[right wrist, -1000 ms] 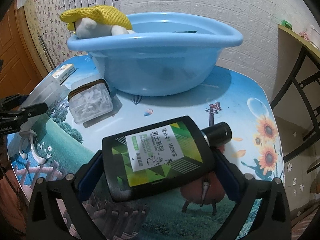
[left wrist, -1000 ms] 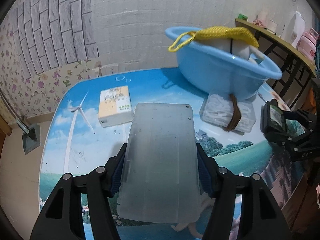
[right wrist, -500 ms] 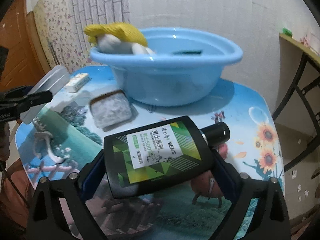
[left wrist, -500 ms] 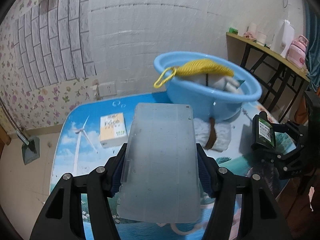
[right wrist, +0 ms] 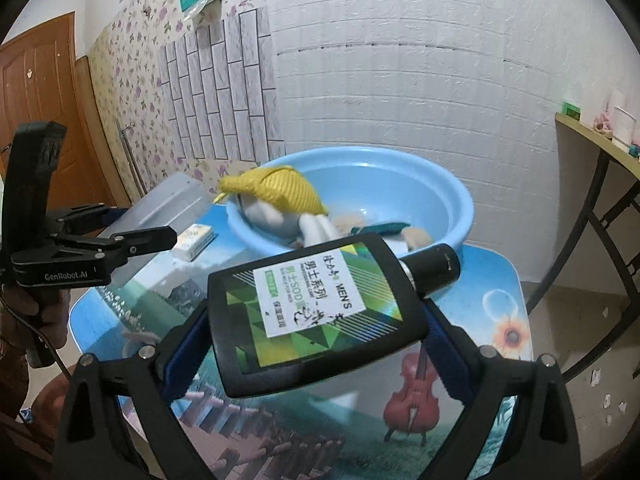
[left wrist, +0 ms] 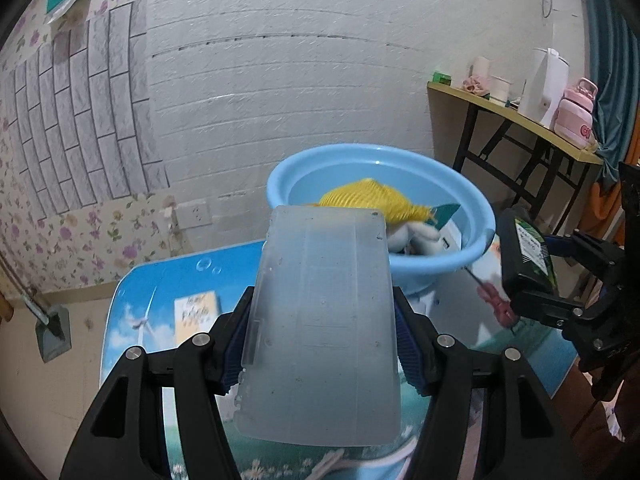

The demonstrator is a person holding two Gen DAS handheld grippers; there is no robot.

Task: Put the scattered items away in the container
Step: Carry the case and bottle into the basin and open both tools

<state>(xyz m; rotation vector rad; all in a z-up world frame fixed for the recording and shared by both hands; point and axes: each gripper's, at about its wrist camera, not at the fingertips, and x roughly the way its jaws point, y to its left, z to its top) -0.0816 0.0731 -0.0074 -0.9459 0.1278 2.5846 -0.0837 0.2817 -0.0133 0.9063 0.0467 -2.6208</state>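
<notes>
My left gripper [left wrist: 320, 312] is shut on a translucent plastic box [left wrist: 324, 264], held in the air over the picture-printed table [left wrist: 132, 300], short of the blue basin [left wrist: 440, 256]. My right gripper [right wrist: 316, 340] is shut on a black bottle with a green label [right wrist: 316, 308], also lifted, in front of the basin [right wrist: 452, 208]. Inside the basin lie a yellow mesh bag [right wrist: 280, 188] and a white soft item. In the right wrist view, the left gripper [right wrist: 160, 220] and its box [right wrist: 168, 204] appear at the left. The left wrist view shows the bottle [left wrist: 524, 248] at the right.
A yellow-and-white tissue pack [right wrist: 194, 240] lies on the table left of the basin. A white hook-shaped item [right wrist: 136, 340] lies near the table's front. A side table with a pink bottle [left wrist: 576, 116] stands at the right; a dustpan [left wrist: 52, 332] is on the floor.
Both grippers have risen with the box and the bottle still held. The basin now shows from above, with its inside in view.
</notes>
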